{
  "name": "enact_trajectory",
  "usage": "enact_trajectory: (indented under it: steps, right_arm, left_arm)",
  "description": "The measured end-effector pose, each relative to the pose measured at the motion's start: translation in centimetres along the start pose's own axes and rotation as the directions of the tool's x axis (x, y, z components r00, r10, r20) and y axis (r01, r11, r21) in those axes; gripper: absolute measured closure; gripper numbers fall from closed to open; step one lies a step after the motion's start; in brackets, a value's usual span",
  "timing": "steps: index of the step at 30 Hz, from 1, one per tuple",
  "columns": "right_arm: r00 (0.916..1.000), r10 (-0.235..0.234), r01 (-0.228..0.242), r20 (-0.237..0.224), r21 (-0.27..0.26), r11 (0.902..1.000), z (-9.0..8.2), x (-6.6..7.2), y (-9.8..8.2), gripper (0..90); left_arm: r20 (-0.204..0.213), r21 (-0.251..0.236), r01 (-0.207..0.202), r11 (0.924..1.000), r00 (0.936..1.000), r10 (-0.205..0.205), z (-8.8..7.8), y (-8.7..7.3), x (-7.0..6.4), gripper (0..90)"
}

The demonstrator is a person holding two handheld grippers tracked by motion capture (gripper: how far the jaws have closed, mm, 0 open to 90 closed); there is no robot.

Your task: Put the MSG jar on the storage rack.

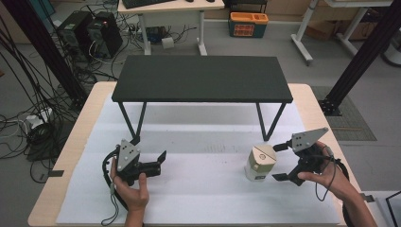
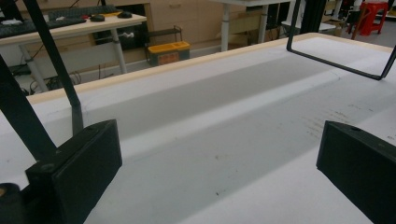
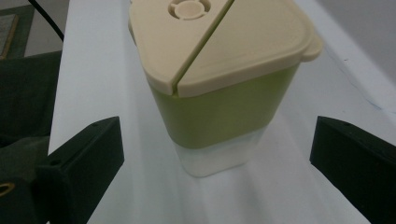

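Observation:
A small container (image 1: 260, 163) with a beige two-flap lid, a green band and a clear base stands upright on the white sheet, right of centre. My right gripper (image 1: 279, 162) is open just to its right, jaws pointing at it. In the right gripper view the container (image 3: 224, 102) stands close ahead, framed by the wide-apart jaws of the right gripper (image 3: 222, 156) and touching neither. My left gripper (image 1: 158, 163) sits low over the sheet at the left, open. The left gripper view has bare sheet between the jaws of the left gripper (image 2: 222, 158).
A low black shelf (image 1: 202, 78) on thin metal legs (image 1: 269, 120) stands across the far half of the table, and one leg loop (image 2: 336, 60) is ahead of the left gripper. A white sheet (image 1: 203, 194) covers the wooden table (image 1: 317, 101). Desks, cables and bins are beyond.

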State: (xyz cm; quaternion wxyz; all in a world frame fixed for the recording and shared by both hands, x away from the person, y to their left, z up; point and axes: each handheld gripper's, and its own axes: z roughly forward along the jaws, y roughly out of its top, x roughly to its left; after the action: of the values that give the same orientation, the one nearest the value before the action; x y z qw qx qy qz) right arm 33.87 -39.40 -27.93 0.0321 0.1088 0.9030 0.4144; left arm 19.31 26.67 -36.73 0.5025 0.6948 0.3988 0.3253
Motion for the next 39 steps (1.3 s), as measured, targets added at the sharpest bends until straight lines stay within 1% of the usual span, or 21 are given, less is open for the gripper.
enact_trajectory:
  steps: [17, 23, 27, 39]
  right_arm:
    - [0.999, 0.004, -0.005, -0.045, -0.021, 0.9998, 3.2, -1.1, -0.5, 2.9]
    - [0.9987, -0.001, -0.001, -0.051, -0.031, 0.9995, 3.8, -1.3, -0.4, 4.3]
    - [0.9984, -0.009, 0.007, -0.056, -0.031, 0.9995, 4.0, -1.4, -0.4, 7.0]
    - [0.9975, -0.036, 0.034, -0.061, -0.034, 0.9989, 4.0, -1.5, -0.4, 23.7]
  left_arm:
    - [-0.001, -0.002, 0.001, 1.0, 1.0, -0.001, 0.0, 0.0, 0.0, 0.3]
    - [0.0, -0.001, 0.002, 1.0, 1.0, -0.002, 0.0, 0.0, 0.1, 0.3]
    - [-0.001, -0.003, 0.002, 1.0, 1.0, -0.002, 0.0, 0.0, 0.0, 0.3]
    - [-0.001, -0.003, 0.003, 1.0, 1.0, -0.003, 0.0, 0.0, 0.0, 0.3]
